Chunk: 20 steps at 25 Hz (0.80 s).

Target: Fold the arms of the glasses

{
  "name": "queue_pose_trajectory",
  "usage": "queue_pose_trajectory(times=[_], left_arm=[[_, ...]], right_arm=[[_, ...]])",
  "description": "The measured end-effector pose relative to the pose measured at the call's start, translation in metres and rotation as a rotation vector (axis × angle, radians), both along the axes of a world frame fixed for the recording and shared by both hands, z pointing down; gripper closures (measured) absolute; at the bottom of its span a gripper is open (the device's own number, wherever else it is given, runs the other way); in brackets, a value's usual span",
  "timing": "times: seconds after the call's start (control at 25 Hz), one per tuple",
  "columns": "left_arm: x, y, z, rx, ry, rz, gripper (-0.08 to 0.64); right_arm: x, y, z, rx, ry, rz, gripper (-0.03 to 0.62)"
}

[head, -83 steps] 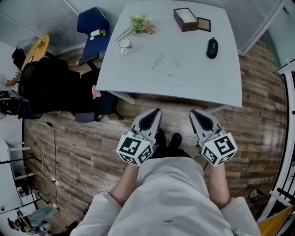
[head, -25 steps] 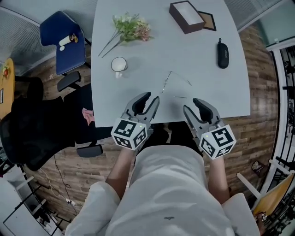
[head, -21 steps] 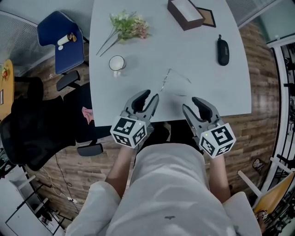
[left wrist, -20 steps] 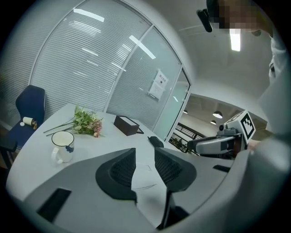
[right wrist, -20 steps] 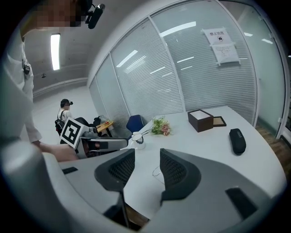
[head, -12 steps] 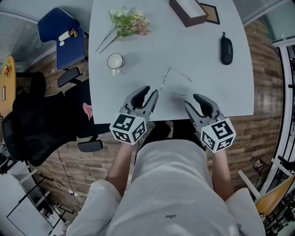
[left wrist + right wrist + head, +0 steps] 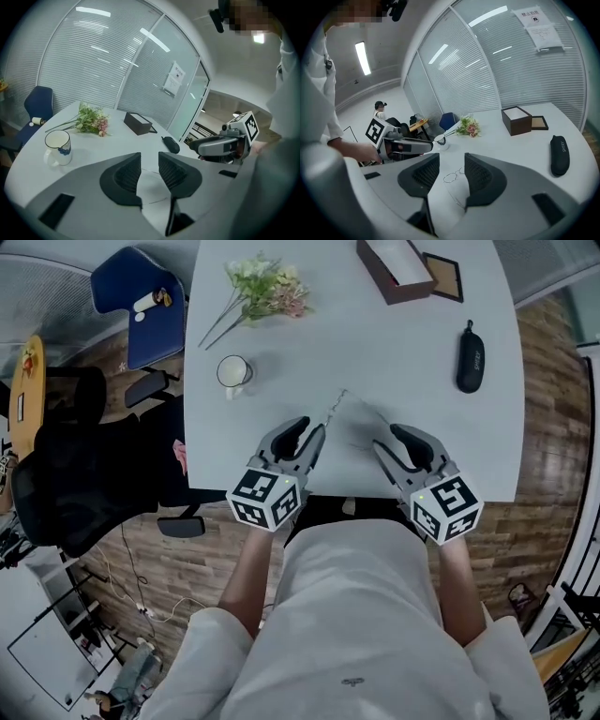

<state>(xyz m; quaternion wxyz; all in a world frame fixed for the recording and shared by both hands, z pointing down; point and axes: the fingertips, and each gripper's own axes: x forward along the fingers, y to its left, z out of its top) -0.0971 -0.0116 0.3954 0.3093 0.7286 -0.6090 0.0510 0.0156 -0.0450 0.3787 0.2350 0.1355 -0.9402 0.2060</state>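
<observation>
Now | left gripper (image 7: 308, 428) jaws apart, just narrowing, empty | right gripper (image 7: 388, 438) spread, empty | risk: thin glasses (image 7: 335, 411) skid or bend if nudged

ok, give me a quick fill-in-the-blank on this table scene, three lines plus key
1. The glasses lie on the table with their arms ___.
2. In the head view, the black case lies to the ___ of the glasses.
3. The brown box stands ___, with its lid lying on the table beside it.

Missing words: unfolded; right; open
</observation>
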Motion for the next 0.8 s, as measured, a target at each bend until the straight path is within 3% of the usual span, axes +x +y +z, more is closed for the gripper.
queue_pose_trajectory(times=[0.36, 0.6, 0.8], left_arm=[[0.015, -0.018, 0.027, -0.086, 0.040, 0.011, 0.448], [0.012, -0.024, 0.044, -0.116, 0.060, 0.067, 0.453], [0.005, -0.028, 0.063, -0.153, 0.097, 0.144, 0.453]], right_arm=[[0.000, -0.012, 0.021, -0.029, 0.022, -0.104, 0.422], [0.003, -0.011, 0.031, -0.056, 0.055, -0.056, 0.422], [0.002, -0.008, 0.038, -0.071, 0.083, 0.037, 0.423]])
